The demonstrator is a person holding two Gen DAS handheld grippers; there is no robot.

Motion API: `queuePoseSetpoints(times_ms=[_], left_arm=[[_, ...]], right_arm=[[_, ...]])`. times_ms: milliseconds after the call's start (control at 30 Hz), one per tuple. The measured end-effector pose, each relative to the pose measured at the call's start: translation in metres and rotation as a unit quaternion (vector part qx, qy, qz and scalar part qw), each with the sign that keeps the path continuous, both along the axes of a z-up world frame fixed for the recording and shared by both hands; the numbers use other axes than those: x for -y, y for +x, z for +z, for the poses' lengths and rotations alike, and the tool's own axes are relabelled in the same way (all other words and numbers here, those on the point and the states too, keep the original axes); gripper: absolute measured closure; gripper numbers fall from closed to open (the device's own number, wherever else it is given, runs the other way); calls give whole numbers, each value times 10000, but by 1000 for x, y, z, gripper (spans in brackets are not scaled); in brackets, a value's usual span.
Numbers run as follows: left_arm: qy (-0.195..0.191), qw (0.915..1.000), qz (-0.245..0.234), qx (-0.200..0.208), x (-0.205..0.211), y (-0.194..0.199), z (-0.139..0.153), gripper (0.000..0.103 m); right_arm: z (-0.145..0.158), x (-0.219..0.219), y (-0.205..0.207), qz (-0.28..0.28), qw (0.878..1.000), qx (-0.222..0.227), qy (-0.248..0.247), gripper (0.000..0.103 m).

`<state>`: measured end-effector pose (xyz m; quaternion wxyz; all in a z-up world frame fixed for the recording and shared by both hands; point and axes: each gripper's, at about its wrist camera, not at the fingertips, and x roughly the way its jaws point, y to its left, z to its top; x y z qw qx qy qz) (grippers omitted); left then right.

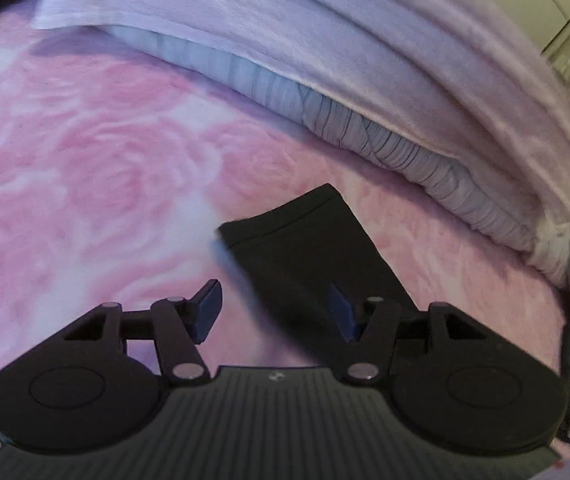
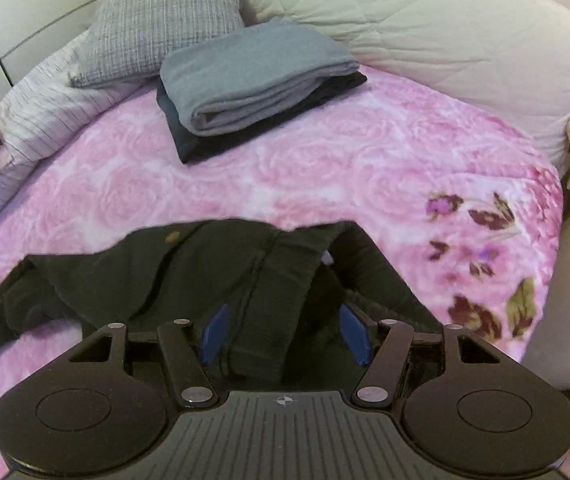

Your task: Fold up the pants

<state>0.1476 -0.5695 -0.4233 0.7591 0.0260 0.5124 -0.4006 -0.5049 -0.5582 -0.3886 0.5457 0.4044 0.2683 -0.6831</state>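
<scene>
Black pants (image 2: pixel 165 272) lie crumpled on the pink rose blanket (image 2: pixel 325 168). In the right wrist view their waist end runs under my right gripper (image 2: pixel 285 316). Its blue pads stand wide apart on either side of a fabric ridge and do not press it. In the left wrist view a hemmed leg end of the pants (image 1: pixel 305 240) lies flat on the blanket (image 1: pixel 85 160). My left gripper (image 1: pixel 273 296) hovers over that leg end with its jaws apart. The right pad is over the cloth, the left pad over the blanket, and nothing is gripped.
A folded stack of grey and dark clothes (image 2: pixel 257 76) sits farther back on the bed. Behind it lie a grey pillow (image 2: pixel 165 16) and a cream duvet (image 2: pixel 445 20). A lilac blanket over a striped sheet (image 1: pixel 325 40) borders the bed in the left wrist view.
</scene>
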Motion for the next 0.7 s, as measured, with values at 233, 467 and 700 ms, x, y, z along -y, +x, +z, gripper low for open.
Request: queuePoseSetpoints(times_ms=[233,467,700], left_arm=[[55,9999,24,150,23,9,-3,100],[-535,9907,330,1207,-56,-6,136,99],[418,9873,17,1530,1,4,150,95]], right_arm=[[-15,-13,-1,-342,9991,-23,253,44],[-12,2,11,-61,9998,78,152,44],[-7,11,37,425,9988,236,42,44]])
